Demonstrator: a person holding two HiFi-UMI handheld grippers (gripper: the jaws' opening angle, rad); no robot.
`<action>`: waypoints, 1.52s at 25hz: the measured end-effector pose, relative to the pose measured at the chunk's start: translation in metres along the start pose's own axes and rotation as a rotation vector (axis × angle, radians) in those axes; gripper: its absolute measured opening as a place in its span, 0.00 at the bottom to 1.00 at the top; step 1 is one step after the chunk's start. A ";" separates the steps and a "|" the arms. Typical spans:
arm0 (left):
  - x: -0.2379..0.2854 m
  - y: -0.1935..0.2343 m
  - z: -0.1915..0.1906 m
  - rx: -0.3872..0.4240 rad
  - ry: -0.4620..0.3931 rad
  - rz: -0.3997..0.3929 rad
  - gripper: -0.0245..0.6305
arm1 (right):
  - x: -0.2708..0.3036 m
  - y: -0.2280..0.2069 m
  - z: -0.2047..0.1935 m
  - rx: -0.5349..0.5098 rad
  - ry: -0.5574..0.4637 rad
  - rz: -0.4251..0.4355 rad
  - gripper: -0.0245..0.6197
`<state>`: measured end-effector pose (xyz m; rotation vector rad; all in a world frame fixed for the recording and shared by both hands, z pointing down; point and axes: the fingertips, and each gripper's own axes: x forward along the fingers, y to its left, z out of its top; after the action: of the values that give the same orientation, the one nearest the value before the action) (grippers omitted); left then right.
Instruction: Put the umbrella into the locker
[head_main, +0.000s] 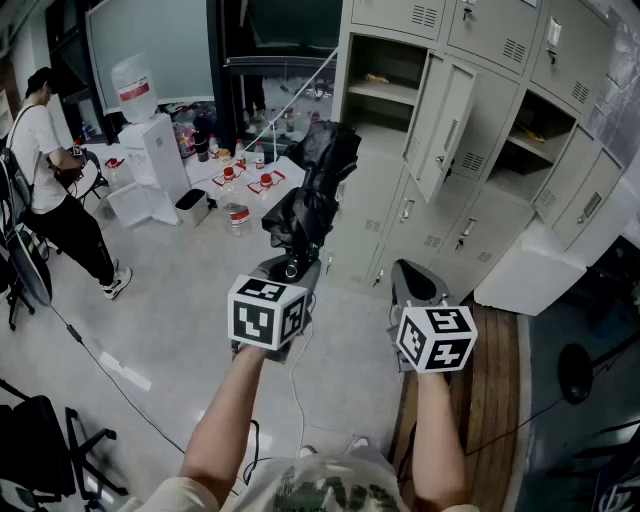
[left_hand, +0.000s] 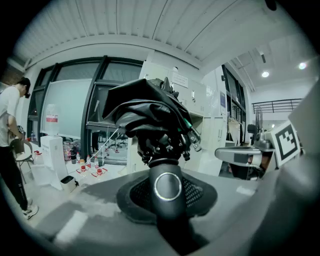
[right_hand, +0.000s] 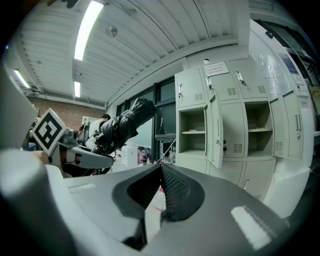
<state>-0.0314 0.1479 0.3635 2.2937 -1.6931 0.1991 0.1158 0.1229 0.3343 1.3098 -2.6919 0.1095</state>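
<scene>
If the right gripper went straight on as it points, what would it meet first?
Likely the closed lower lockers, left end of the bank; the right gripper seems unobstructed, depth unclear.

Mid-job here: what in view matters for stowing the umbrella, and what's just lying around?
Job: umbrella, held in left gripper jaws; open locker.
Lying about: water dispenser; floor bottles; white box; person.

Head view looks steeply down; both gripper views face the lockers (head_main: 470, 100).
</scene>
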 end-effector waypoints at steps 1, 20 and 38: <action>0.001 0.000 -0.001 0.001 0.002 -0.002 0.18 | 0.000 0.000 -0.001 0.001 -0.001 -0.001 0.04; 0.078 0.000 0.005 0.009 0.032 0.006 0.18 | 0.056 -0.048 -0.001 0.003 -0.022 0.040 0.03; 0.249 0.036 0.055 -0.012 0.072 0.091 0.18 | 0.203 -0.164 0.027 0.009 -0.016 0.153 0.03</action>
<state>0.0064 -0.1059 0.3848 2.1756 -1.7584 0.2860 0.1188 -0.1391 0.3409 1.1098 -2.8059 0.1281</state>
